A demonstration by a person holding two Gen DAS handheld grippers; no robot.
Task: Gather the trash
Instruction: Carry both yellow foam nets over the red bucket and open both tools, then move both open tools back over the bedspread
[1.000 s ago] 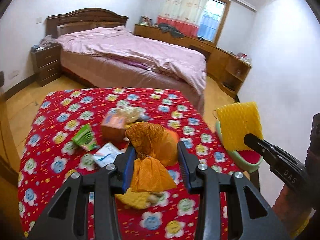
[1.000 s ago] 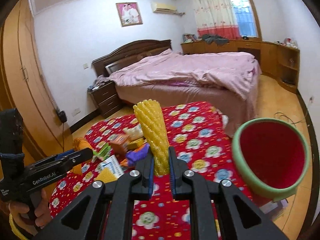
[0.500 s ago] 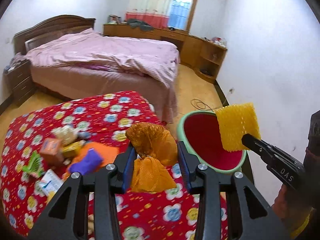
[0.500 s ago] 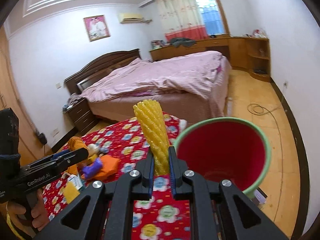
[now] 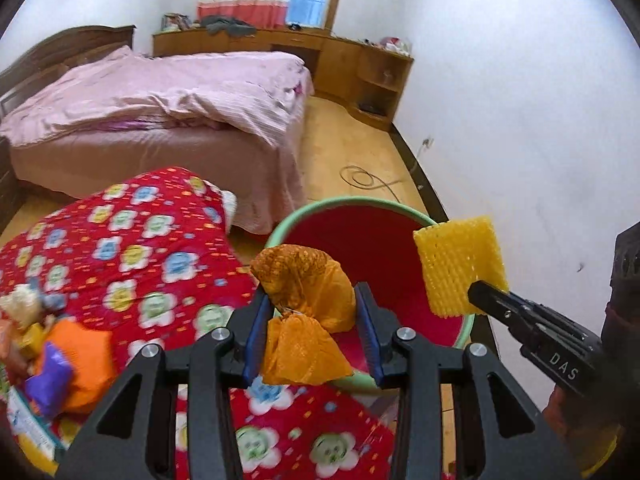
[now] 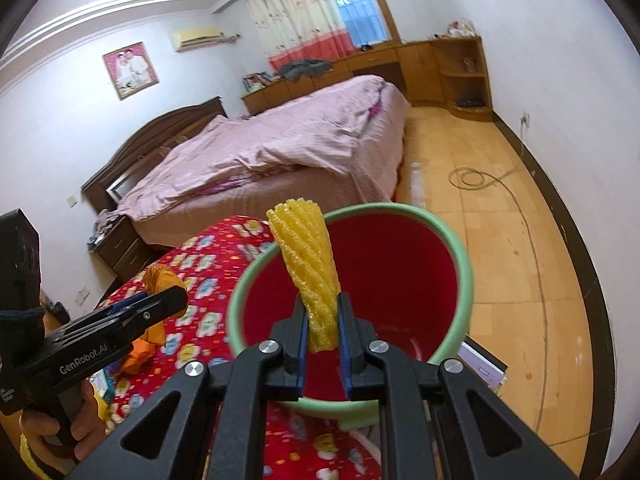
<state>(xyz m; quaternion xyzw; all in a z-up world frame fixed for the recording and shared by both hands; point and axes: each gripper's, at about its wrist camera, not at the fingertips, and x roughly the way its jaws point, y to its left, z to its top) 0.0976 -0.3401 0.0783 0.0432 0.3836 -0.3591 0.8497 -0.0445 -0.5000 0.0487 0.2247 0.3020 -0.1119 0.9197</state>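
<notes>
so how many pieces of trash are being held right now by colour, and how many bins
yellow foam net, held by the right gripper: 1
orange mesh bag, held by the left gripper: 1
red bin with green rim: 1
total: 3

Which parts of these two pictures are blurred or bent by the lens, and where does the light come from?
Left wrist view: the orange mesh bag in the left gripper is sharp, but the trash pile at the left edge is smeared. Right wrist view: the yellow foam net is sharp; the floor edge curves from fisheye distortion. Both views: daylight enters by the window, which looks washed out.
</notes>
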